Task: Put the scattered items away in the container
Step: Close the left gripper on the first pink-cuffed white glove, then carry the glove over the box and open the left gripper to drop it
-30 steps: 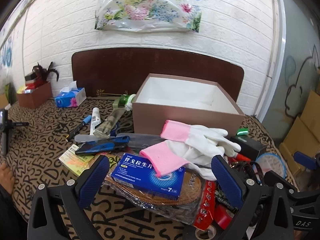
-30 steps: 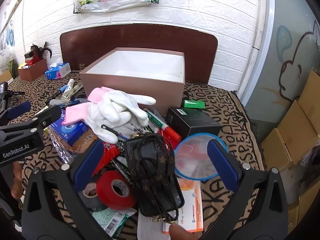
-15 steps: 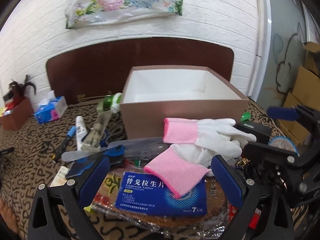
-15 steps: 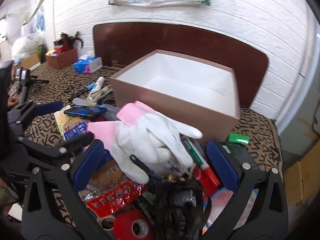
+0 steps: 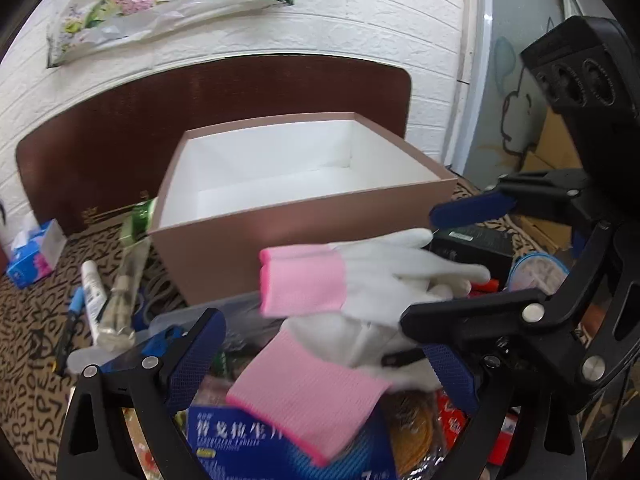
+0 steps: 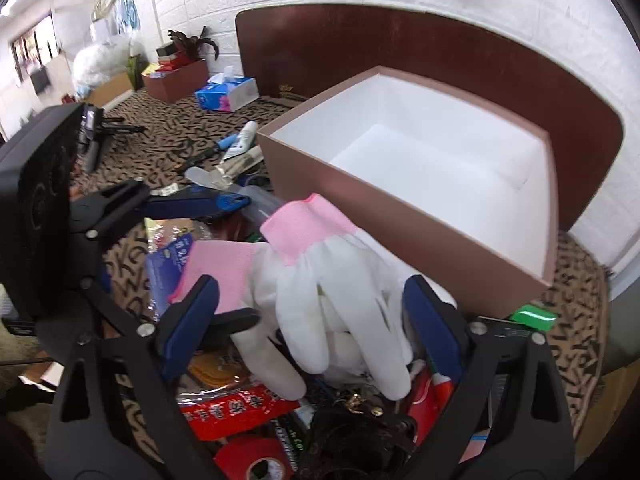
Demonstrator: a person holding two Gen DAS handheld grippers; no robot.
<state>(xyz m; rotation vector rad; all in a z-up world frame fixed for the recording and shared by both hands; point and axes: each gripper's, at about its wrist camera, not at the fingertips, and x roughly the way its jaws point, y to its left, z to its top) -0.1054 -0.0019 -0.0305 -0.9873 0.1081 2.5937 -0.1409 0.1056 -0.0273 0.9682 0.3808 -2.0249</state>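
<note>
A pair of white gloves with pink cuffs (image 5: pixel 360 280) (image 6: pixel 340 280) lies on top of a pile of scattered items in front of an open pink-brown box (image 5: pixel 304 216) (image 6: pixel 420 232) with a white, bare inside. My left gripper (image 5: pixel 324 356) is open and reaches around the gloves' pink cuffs. My right gripper (image 6: pixel 316 324) is open, its fingers on either side of the gloves' white fingers. The right gripper also shows in the left wrist view (image 5: pixel 472 212).
The pile holds a blue medicine box (image 5: pixel 248 436), a red packet (image 6: pixel 236 408), red tape (image 6: pixel 256 460), a black case (image 6: pixel 360 440) and a black box (image 5: pixel 472 244). A white tube (image 5: pixel 90 284), pens and a tissue box (image 6: pixel 226 94) lie left of the box.
Both grippers have moved forward onto the gloves. The right gripper swung left, so the gloves now sit between its fingers, and it now fills the right of the left wrist view.
</note>
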